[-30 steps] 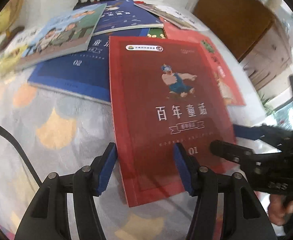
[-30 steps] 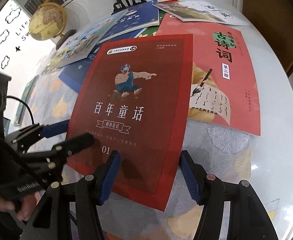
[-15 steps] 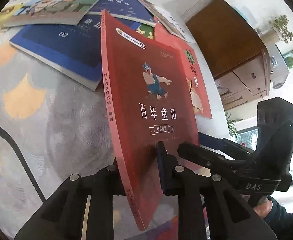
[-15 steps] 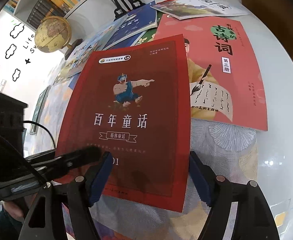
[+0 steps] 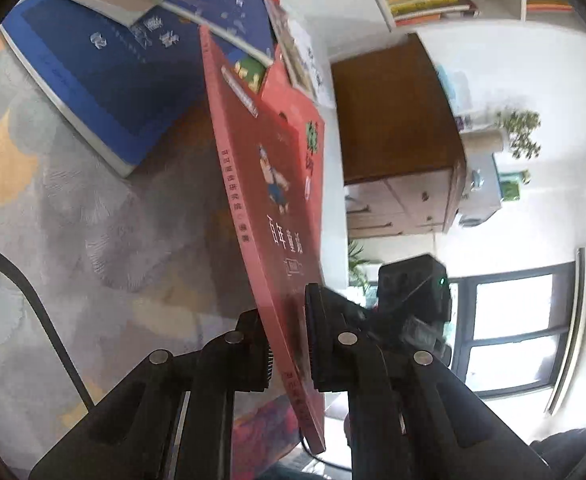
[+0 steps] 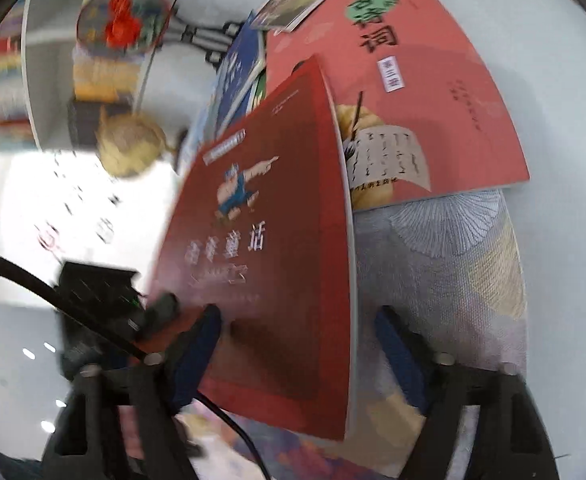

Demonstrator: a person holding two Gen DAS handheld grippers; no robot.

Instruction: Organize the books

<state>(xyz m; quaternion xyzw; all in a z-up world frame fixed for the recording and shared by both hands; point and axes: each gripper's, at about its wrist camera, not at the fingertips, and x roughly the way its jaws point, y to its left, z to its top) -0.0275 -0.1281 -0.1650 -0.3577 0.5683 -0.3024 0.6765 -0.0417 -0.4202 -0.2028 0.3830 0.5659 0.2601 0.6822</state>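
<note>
Jaws of the left gripper [image 5: 289,354] are clamped on the near end of the dark red book [image 5: 271,216], held tilted on edge above the surface [image 5: 73,240]. The right gripper [image 6: 299,354] has its jaws spread wide around that book's lower edge, not pinching it. Beyond lie a coral-red book [image 6: 433,92] and a blue book [image 5: 105,72].

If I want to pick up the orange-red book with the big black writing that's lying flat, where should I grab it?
Take the orange-red book by its near bottom edge, where it lies on the patterned cloth. That edge is bare, while the dark red book covers its left side. It lies flat, so slide one finger of the right tongs under from the front, probably easiest near the free right corner.
</note>
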